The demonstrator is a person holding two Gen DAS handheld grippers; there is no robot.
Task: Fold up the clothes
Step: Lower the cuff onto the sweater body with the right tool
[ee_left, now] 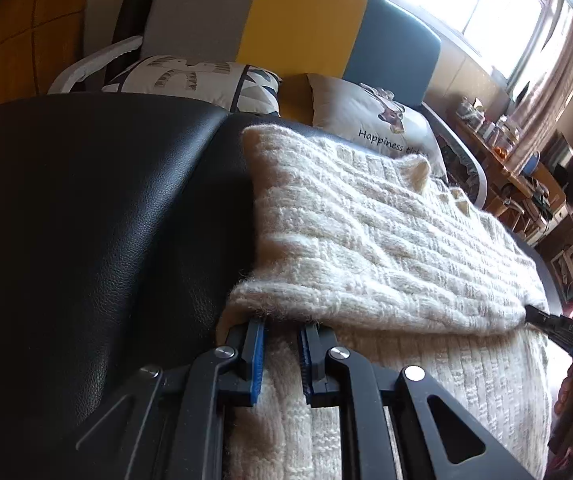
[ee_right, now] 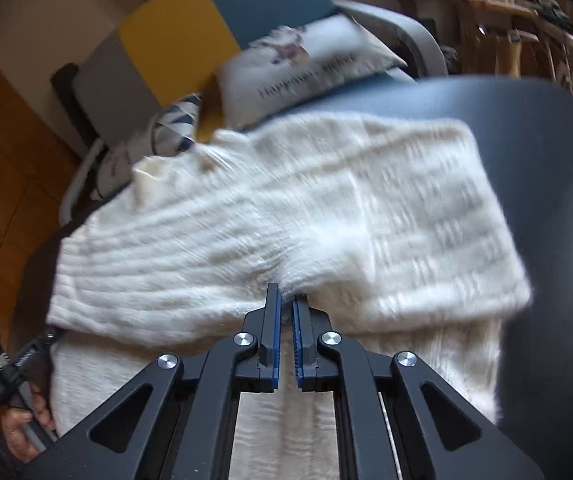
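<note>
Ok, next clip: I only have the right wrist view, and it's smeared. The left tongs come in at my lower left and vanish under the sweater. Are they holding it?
Observer: It looks so. In the left wrist view the left tongs have cream knit between their blue pads, with the tips tucked under the folded edge of the sweater.
Operator: What lies past the sweater on that side?
Observer: A black leather cushion; the knit's side edge rests on it.
Operator: The pillow's print is a blur for me.
Observer: Here the pillow reads "Happiness"; the sweater hides the rest.
</note>
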